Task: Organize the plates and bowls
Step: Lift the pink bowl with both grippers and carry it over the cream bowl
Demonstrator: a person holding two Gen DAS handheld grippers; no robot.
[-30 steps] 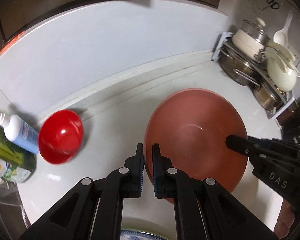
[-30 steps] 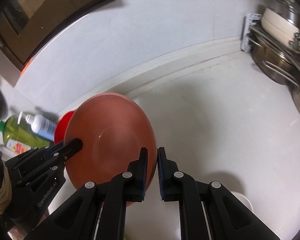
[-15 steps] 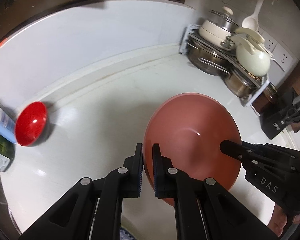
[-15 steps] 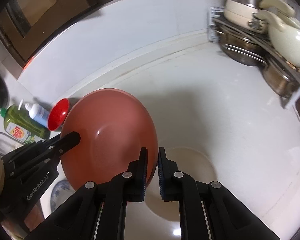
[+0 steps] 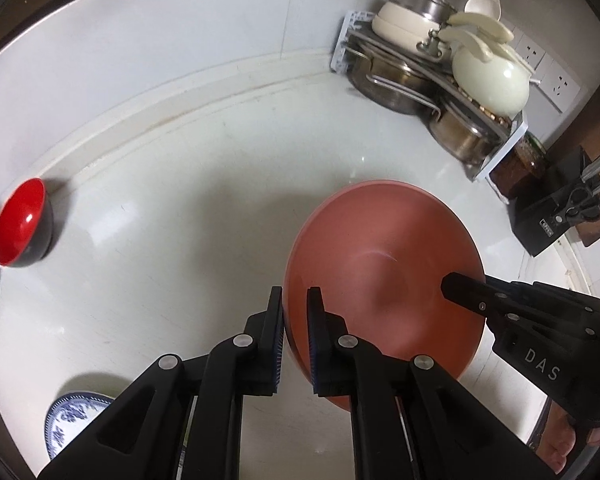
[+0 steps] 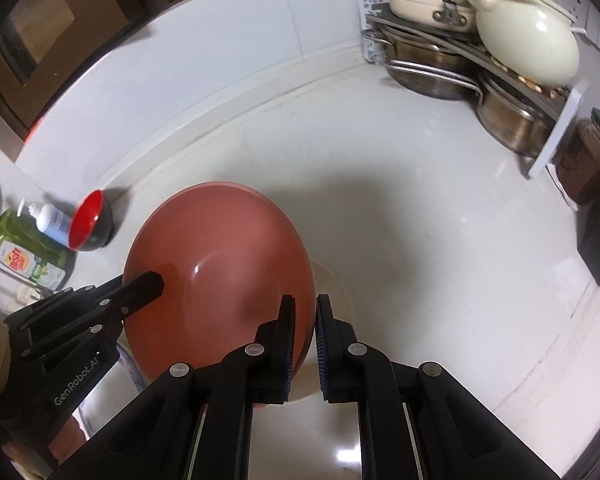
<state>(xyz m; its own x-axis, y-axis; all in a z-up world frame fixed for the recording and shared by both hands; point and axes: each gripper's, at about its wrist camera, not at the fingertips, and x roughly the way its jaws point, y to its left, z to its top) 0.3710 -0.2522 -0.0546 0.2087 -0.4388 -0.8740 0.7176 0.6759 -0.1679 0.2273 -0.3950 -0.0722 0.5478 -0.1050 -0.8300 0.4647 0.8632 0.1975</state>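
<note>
A large terracotta-pink bowl [image 5: 380, 276] hangs tilted above the white counter, carried by both grippers. My left gripper [image 5: 295, 296] is shut on its left rim, which runs between the pads. My right gripper [image 6: 306, 304] is shut on the opposite rim; its tip [image 5: 460, 284] shows over the bowl's right side in the left wrist view. The same bowl [image 6: 220, 264] fills the lower left of the right wrist view, where the left gripper [image 6: 148, 280] reaches in. A small red bowl [image 5: 18, 222] with a black outside lies tipped by the wall at far left.
A blue-and-white plate [image 5: 72, 412] sits near the front left. A pale round dish [image 6: 336, 280] peeks out under the pink bowl. A rack of steel pots [image 5: 400, 80] with a cream pot [image 5: 492, 80], a dark jar [image 6: 592, 160] and a black box [image 5: 552, 216] crowd the right. Soap bottles [image 6: 28, 256] stand left.
Both grippers have carried the pink bowl to the right along the counter, away from the red bowl and toward the pot rack, and slightly lower. Both grips are unchanged.
</note>
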